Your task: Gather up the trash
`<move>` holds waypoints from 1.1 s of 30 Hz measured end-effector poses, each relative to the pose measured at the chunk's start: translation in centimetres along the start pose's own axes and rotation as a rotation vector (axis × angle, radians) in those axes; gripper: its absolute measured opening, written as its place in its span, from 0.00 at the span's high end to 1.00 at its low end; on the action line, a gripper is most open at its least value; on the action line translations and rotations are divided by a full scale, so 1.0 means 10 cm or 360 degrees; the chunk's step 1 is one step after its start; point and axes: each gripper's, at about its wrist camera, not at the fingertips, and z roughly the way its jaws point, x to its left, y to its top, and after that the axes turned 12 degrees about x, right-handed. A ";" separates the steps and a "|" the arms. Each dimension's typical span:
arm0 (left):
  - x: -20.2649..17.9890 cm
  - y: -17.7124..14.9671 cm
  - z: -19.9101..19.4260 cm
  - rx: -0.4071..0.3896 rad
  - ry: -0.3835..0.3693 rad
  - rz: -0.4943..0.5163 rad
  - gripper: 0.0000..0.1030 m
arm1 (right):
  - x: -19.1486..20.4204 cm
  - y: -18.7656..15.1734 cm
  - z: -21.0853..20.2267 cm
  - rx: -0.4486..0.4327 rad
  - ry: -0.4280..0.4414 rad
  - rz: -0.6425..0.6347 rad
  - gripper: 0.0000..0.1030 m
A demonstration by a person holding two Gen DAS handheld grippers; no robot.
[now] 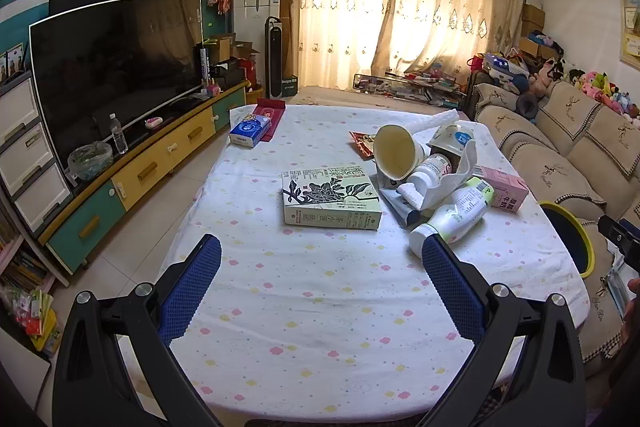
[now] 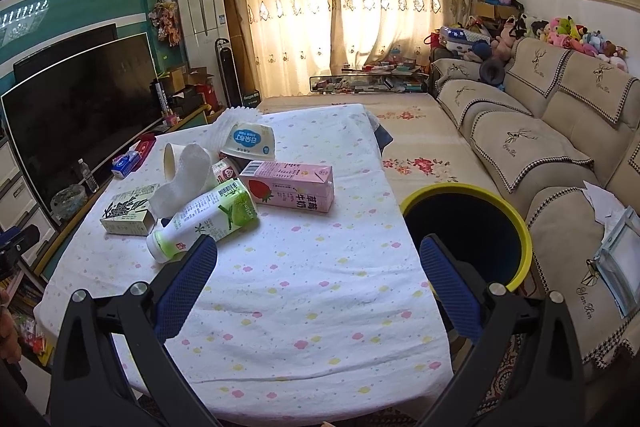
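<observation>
Trash lies piled on the table's (image 1: 320, 307) flowered cloth: a green tea box (image 1: 330, 197), a tipped paper cup (image 1: 394, 153), a white-and-green bottle (image 1: 452, 215), a pink strawberry milk carton (image 1: 506, 189), a white bowl (image 1: 452, 139) and crumpled tissue (image 1: 444, 183). In the right wrist view the bottle (image 2: 200, 221) lies nearest, with the pink carton (image 2: 292, 185) behind it. A yellow-rimmed bin (image 2: 468, 227) stands off the table's right side. My left gripper (image 1: 320, 255) is open above the near cloth, holding nothing. My right gripper (image 2: 316, 259) is open too, its left finger close to the bottle.
A blue tissue pack (image 1: 250, 131) and a red snack wrapper (image 1: 362, 143) lie farther back. A TV (image 1: 116, 67) on a low cabinet runs along the left. A beige sofa (image 2: 540, 131) flanks the right. A rug (image 2: 416, 147) covers the floor between table and sofa.
</observation>
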 end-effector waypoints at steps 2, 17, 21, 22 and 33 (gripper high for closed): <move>-0.01 -0.01 0.01 0.0004 -0.0002 0.0003 0.04 | 0.00 0.00 0.00 0.0001 0.0001 0.0002 0.06; -0.04 0.00 0.03 0.0016 -0.0003 0.0014 0.04 | 0.00 -0.01 0.05 0.0015 0.0001 0.0005 0.06; -0.04 0.00 0.03 0.0018 -0.0002 0.0011 0.04 | 0.00 -0.01 0.05 0.0017 0.0002 0.0007 0.06; -0.04 0.00 0.03 0.0018 -0.0003 0.0010 0.04 | 0.00 -0.02 0.05 0.0017 0.0001 0.0006 0.06; -0.03 0.00 0.04 0.0018 -0.0005 0.0012 0.04 | 0.00 -0.02 0.07 0.0020 -0.0002 0.0007 0.06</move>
